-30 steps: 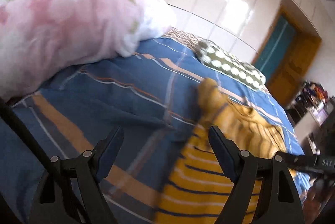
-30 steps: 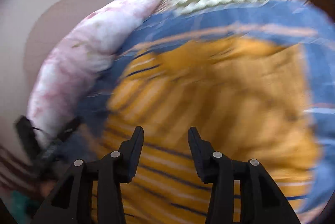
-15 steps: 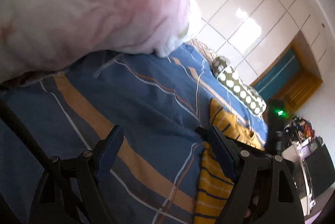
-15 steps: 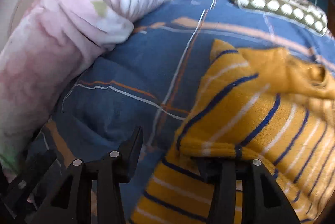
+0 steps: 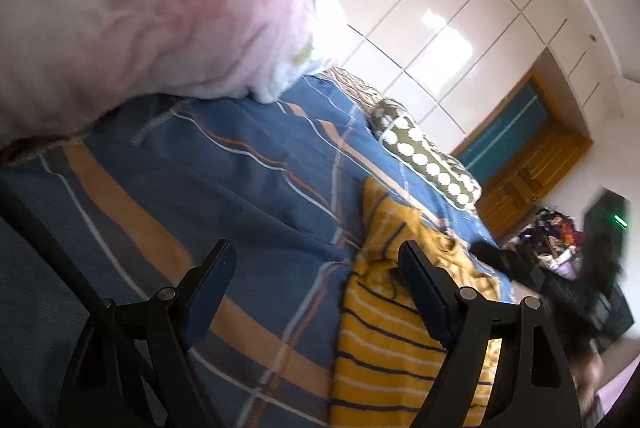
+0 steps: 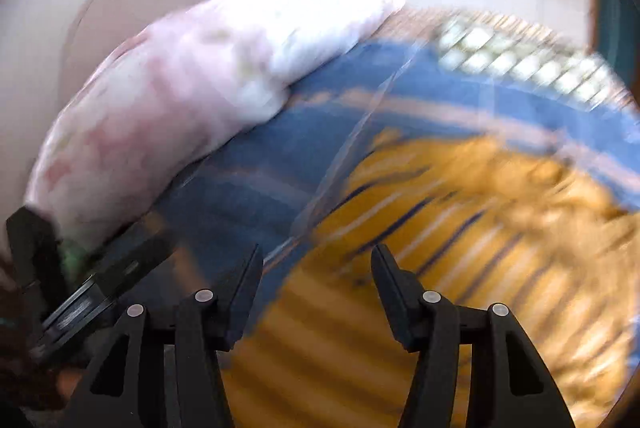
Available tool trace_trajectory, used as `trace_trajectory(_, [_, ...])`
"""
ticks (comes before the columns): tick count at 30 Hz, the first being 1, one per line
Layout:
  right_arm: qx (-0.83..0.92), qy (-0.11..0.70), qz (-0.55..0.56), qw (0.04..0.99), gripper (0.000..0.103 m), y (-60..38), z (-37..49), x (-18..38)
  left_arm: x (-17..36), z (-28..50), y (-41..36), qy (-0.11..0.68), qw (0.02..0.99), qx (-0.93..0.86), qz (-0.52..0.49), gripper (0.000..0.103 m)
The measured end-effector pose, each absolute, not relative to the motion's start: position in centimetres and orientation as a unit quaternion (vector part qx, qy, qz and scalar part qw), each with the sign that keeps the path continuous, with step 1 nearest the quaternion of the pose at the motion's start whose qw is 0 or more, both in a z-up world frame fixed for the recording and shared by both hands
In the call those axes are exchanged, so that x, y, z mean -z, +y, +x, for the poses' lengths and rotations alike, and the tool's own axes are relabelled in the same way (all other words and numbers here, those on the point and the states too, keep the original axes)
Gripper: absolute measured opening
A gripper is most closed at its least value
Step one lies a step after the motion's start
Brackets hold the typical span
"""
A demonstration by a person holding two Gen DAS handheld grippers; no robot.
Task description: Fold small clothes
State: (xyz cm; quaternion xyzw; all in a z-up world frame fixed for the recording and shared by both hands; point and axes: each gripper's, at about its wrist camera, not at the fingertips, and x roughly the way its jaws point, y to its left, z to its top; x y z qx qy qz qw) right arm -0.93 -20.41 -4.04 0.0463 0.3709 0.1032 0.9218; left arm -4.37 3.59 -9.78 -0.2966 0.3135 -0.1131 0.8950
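Nearby: pink quilt (image 5: pixel 132 8) | spotted pillow (image 5: pixel 424 152) | yellow garment (image 6: pixel 460 228), seemingly blurred

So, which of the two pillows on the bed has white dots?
The olive-green pillow beyond the yellow striped garment; the large pillow is pink and white, without dots.

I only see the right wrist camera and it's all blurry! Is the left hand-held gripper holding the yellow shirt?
Observer: No. The left hand-held gripper is open and empty, mostly over the blue bedspread, at the edge of the yellow striped shirt.
Operator: What's the spotty thing behind the shirt?
Observer: A green pillow with white dots, lying on the bedspread past the shirt.
Operator: Is the shirt flat?
Observer: No, its far end is bunched up in folds.
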Motion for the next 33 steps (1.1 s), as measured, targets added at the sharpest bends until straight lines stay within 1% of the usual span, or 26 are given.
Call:
trace_trajectory(2, [-0.065, 0.382, 0.054, 0.920, 0.061, -22.4, 2.4, 4.4, 9.9, -4.2, 2.8, 0.319, 0.895, 0.119, -0.290, 0.082])
trace_trajectory(4, [-0.048, 0.411, 0.060, 0.908, 0.060, -23.6, 6.8, 5.9, 10.2, -3.9, 2.1, 0.325, 0.895, 0.121, -0.281, 0.082])
trace_trajectory(5, [-0.037, 0.426, 0.059, 0.902, 0.057, -23.9, 8.7, 6.9, 10.3, -3.7, 1.7, 0.328, 0.894, 0.123, -0.277, 0.082])
trace_trajectory(8, [-0.050, 0.477, 0.050, 0.876, 0.054, -23.3, 12.8, 9.9, 10.7, -3.4, 0.9, 0.339, 0.893, 0.128, -0.268, 0.082])
trace_trajectory(9, [-0.051, 0.487, 0.042, 0.871, 0.051, -23.1, 13.2, 10.5, 10.8, -3.2, 0.7, 0.342, 0.891, 0.131, -0.267, 0.082])
trace_trajectory(10, [-0.063, 0.501, 0.034, 0.862, 0.025, -22.6, 13.7, 11.2, 10.9, -3.1, 0.5, 0.345, 0.889, 0.135, -0.268, 0.082])
trace_trajectory(11, [-0.076, 0.510, 0.029, 0.856, 0.009, -22.2, 13.8, 11.6, 10.9, -2.9, 0.4, 0.347, 0.888, 0.138, -0.269, 0.082])
trace_trajectory(12, [-0.079, 0.512, 0.014, 0.856, 0.003, -21.8, 13.9, 11.5, 11.0, -2.9, 0.4, 0.349, 0.887, 0.141, -0.269, 0.082])
trace_trajectory(14, [-0.066, 0.489, -0.029, 0.869, 0.003, -21.4, 14.2, 10.5, 11.2, -2.7, 0.2, 0.352, 0.886, 0.144, -0.266, 0.082])
trace_trajectory(18, [0.003, 0.468, -0.040, 0.883, 0.000, -22.3, 16.2, 10.0, 11.6, -2.5, -0.3, 0.360, 0.886, 0.146, -0.255, 0.082])
trace_trajectory(20, [0.047, 0.473, -0.074, 0.877, 0.001, -22.1, 17.8, 11.3, 11.8, -2.4, -0.5, 0.364, 0.886, 0.143, -0.248, 0.082])
trace_trajectory(22, [0.054, 0.500, -0.075, 0.861, 0.001, -22.5, 18.5, 12.5, 12.3, -2.2, -0.6, 0.372, 0.885, 0.138, -0.244, 0.082])
trace_trajectory(24, [0.050, 0.480, -0.053, 0.874, 0.001, -23.1, 17.4, 11.4, 12.7, -2.0, -0.5, 0.381, 0.881, 0.133, -0.247, 0.082])
trace_trajectory(29, [-0.025, 0.445, 0.089, 0.891, 0.001, -26.4, 11.1, 7.0, 13.0, -1.9, -0.4, 0.387, 0.880, 0.119, -0.249, 0.082])
trace_trajectory(31, [-0.056, 0.446, 0.090, 0.889, 0.001, -26.0, 9.4, 6.2, 12.7, -2.3, -0.5, 0.382, 0.884, 0.116, -0.245, 0.082])
trace_trajectory(33, [-0.084, 0.459, 0.108, 0.878, 0.001, -25.3, 8.1, 6.8, 12.4, -2.7, -0.7, 0.378, 0.886, 0.116, -0.244, 0.082])
